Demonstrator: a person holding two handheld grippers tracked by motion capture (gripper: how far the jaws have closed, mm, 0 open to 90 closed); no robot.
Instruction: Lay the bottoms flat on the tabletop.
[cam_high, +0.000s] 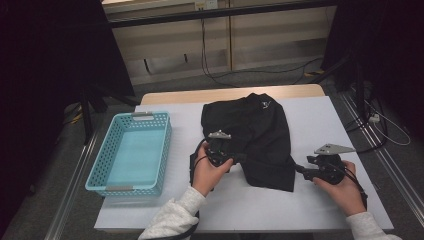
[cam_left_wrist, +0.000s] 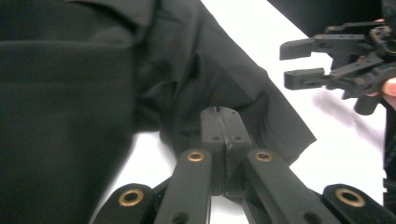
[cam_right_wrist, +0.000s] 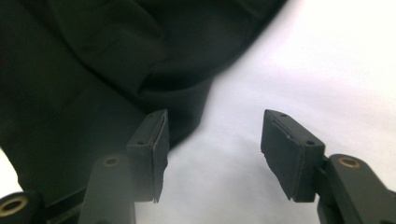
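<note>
A black garment (cam_high: 255, 135) lies spread on the white table cover. My left gripper (cam_high: 236, 158) is at its lower left edge. In the left gripper view, that gripper (cam_left_wrist: 225, 122) has its jaws pressed together on a fold of the dark cloth (cam_left_wrist: 187, 70), part of which hangs close to the camera. My right gripper (cam_high: 301, 171) sits at the garment's lower right corner. Its jaws stand open (cam_right_wrist: 215, 140) over the white surface, with nothing between them. One pad (cam_right_wrist: 154, 140) lies beside the garment's edge (cam_right_wrist: 93, 70). The left gripper view also catches the right gripper (cam_left_wrist: 303, 60), open.
A light blue plastic basket (cam_high: 162, 155) with nothing in it stands at the table's left side. White table cover (cam_high: 325, 125) lies bare to the right of the garment and in front of it. Cables run over the floor behind and to the right.
</note>
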